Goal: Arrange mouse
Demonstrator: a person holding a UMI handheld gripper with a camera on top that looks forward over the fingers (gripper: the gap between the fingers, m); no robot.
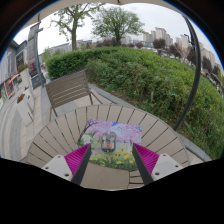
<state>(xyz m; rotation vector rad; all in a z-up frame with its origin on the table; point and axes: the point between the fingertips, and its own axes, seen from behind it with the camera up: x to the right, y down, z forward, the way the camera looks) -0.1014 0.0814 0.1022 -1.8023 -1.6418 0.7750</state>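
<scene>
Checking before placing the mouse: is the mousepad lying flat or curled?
Flat. The mousepad lies spread on the slatted table, just ahead of the open gripper; no corner looks lifted.

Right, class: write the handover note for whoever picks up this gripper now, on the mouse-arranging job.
Gripper: open and empty, over the near edge of the slatted wooden table.
Printed mat: lies flat on the table, just ahead of the fingers.
Mouse: not in view.
Done: nothing I can confirm.
Left: find the mouse, then probably set it on the mat.
</scene>
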